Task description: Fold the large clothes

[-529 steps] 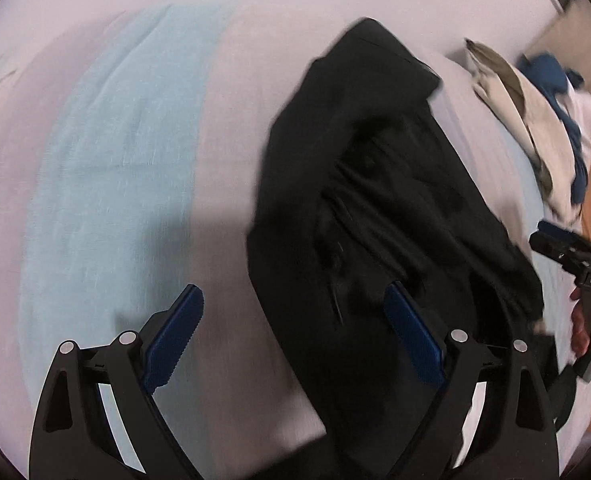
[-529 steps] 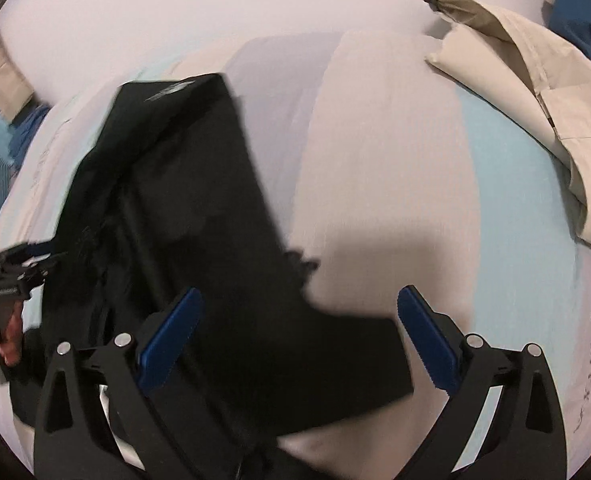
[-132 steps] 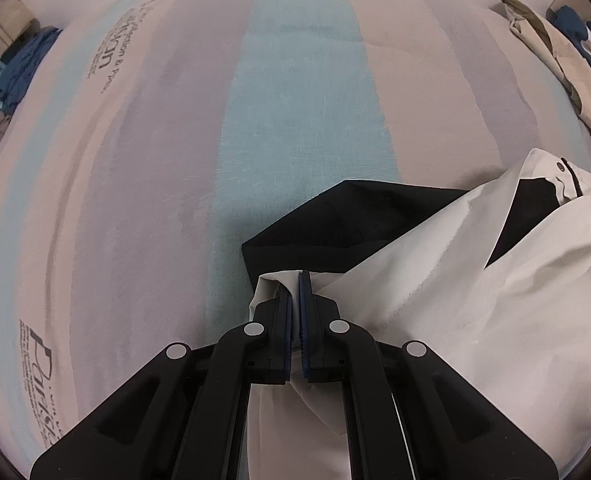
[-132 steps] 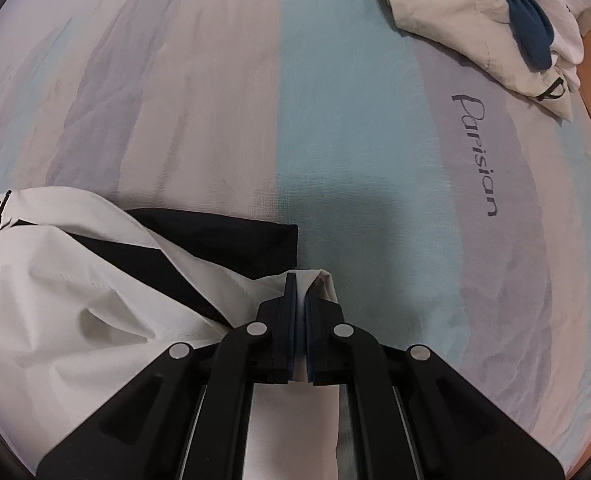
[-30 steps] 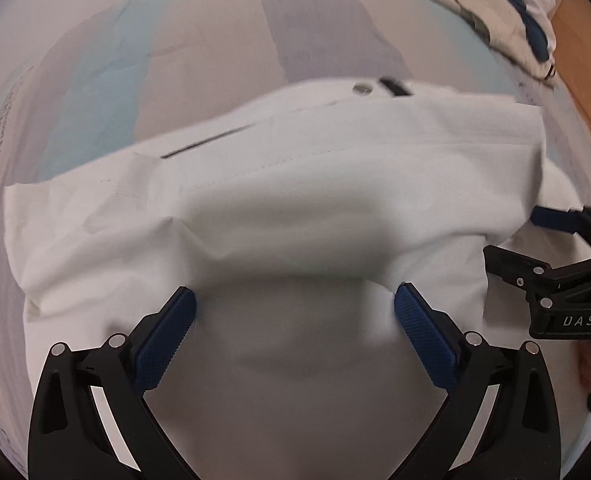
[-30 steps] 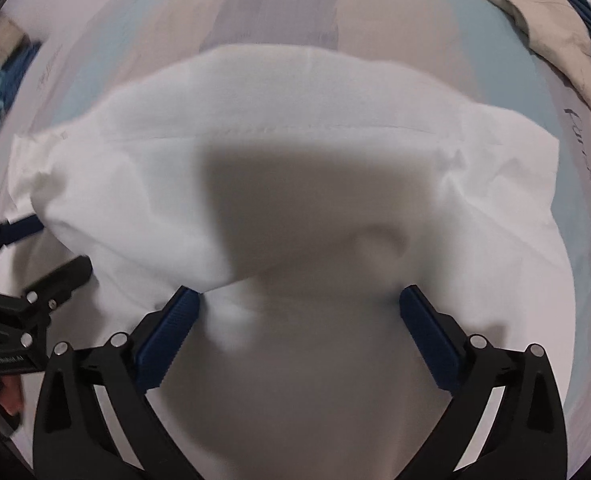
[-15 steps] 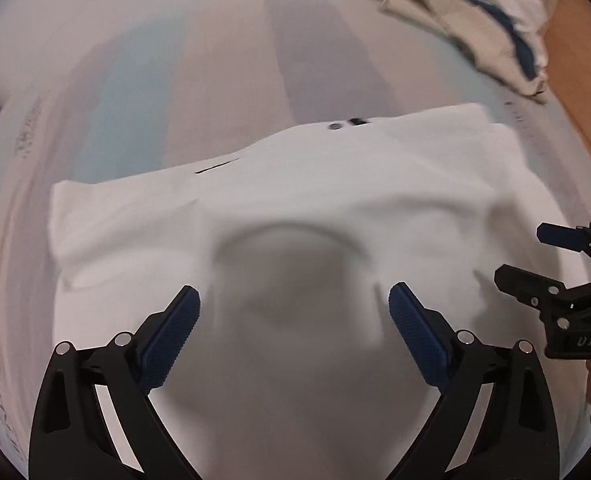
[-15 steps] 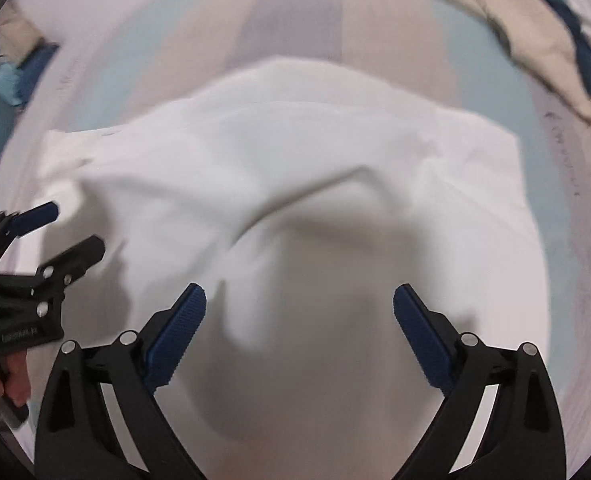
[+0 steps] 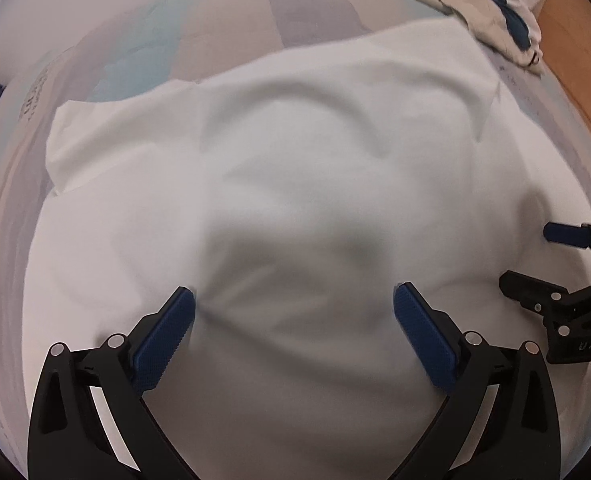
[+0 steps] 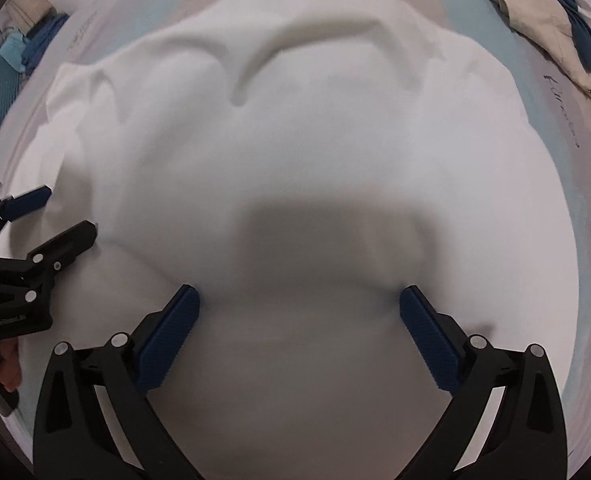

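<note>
A: Start with the biggest thing. The bed, striped pale blue, grey and cream, fills both views, and the white garment lies spread across the middle of it, creased along its far edge

B: A few seconds back both corners of that garment were pinched tight and dark cloth showed under it. Now the white cloth covers everything and no dark cloth shows

A: So I judge the fold-over is laid and released. A second ago the cloth looked more bunched near the jaws; now it lies wider, with both hands drawn back over it

B: What about the pile of other clothes?

A: Beige, white and navy, at about one o'clock in both views, well apart from the white garment. More blue cloth sits at ten o'clock in the right view

B: And the jaws?

A: The left gripper stands wide open above the cloth, nothing between its blue pads. The right gripper has its jaws opening to full width, also with only flat cloth beneath, none pinched. Each shows in the other's view, at three o'clock and at nine o'clock

B: Then the next step is likely smoothing, or picking a fresh edge for a second fold
</note>
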Motion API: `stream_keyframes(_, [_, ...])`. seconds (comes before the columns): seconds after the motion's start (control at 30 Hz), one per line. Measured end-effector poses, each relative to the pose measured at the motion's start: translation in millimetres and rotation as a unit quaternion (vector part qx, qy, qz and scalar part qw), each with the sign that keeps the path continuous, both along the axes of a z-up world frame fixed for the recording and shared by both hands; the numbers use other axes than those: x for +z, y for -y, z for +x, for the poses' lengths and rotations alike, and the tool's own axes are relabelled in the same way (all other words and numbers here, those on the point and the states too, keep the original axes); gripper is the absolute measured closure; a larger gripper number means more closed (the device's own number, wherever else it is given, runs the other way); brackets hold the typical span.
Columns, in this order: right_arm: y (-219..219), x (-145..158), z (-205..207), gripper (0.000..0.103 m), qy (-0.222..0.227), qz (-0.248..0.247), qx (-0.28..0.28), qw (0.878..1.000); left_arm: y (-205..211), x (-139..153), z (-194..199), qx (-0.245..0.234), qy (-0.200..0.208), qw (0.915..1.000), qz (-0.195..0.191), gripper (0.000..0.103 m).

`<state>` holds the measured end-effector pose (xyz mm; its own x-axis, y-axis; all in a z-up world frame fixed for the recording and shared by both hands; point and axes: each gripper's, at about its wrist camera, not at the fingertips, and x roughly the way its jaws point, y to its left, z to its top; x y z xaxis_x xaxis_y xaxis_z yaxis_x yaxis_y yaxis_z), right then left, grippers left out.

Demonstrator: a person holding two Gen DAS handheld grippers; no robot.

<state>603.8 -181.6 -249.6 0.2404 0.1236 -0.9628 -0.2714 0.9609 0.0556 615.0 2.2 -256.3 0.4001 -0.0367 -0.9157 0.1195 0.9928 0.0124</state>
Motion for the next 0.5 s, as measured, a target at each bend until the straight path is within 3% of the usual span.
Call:
stream_keyframes(0.33, [-14,-20,-5,0.006,0.023,-0.011,0.016,1.0,-4,-25,-14,-0.033,0.019,0.9992,0.005,0.004])
stream_keyframes(0.5, [-13,-1,-10,0.011,0.038,-0.002,0.001,0.999,-4,-8,-26,-0.016,0.028,0.9995,-0.004,0.006])
